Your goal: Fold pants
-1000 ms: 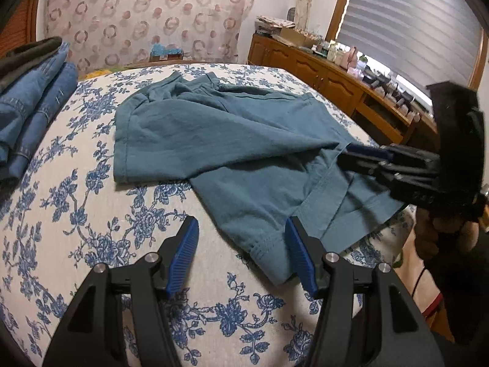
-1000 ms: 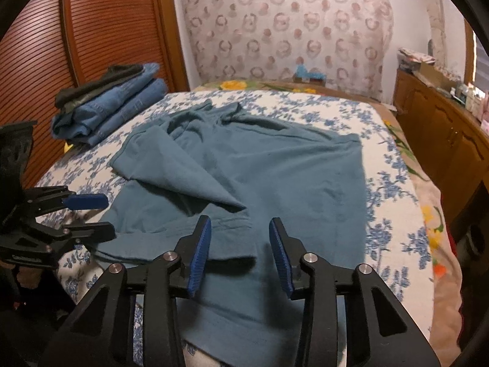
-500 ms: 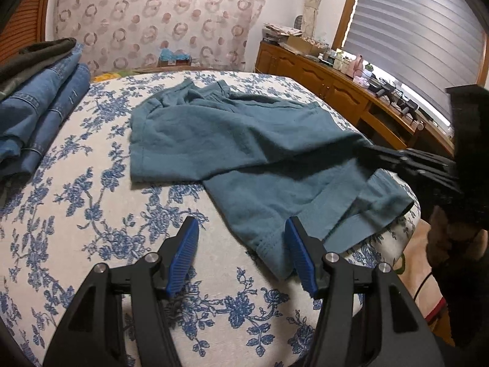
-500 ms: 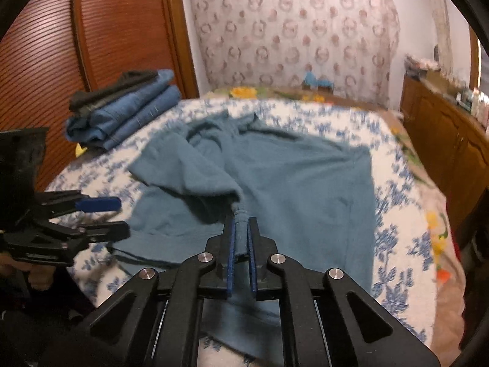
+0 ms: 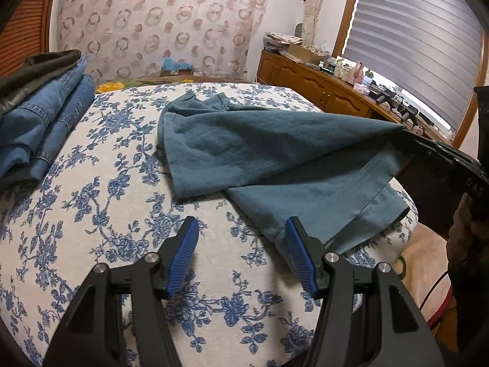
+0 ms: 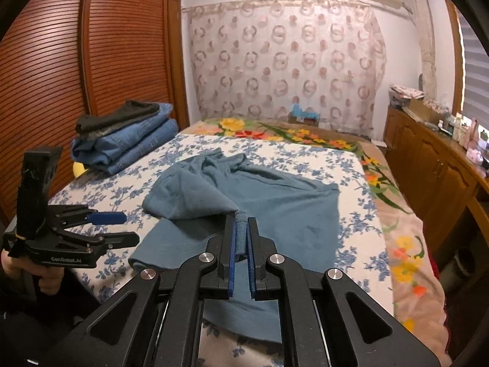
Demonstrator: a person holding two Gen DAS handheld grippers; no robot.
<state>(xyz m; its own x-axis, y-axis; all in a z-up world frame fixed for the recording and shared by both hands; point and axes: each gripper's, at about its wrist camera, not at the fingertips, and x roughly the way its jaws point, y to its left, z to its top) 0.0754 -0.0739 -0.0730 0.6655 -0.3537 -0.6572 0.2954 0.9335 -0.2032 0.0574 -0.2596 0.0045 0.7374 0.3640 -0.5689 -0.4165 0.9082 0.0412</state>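
Note:
Teal pants (image 5: 275,153) lie crumpled on a blue-flowered bedspread (image 5: 91,214); they also show in the right wrist view (image 6: 290,208). My right gripper (image 6: 240,229) is shut on a bunched hem of the upper leg and holds it lifted off the bed, the cloth stretched taut toward it; it also shows in the left wrist view (image 5: 406,131). My left gripper (image 5: 241,244) is open and empty, just above the bed near the lower leg's hem; it also shows in the right wrist view (image 6: 122,226).
A stack of folded jeans and dark clothes (image 6: 122,134) sits at the bed's far left. A wooden louvred wardrobe (image 6: 45,91) stands left of the bed. A wooden cabinet (image 6: 434,159) with clutter runs along the right under the window.
My right gripper closed on the hem of the upper leg and lifted it up and back, pulling the cloth taut. My left gripper stayed open and drew back slightly.

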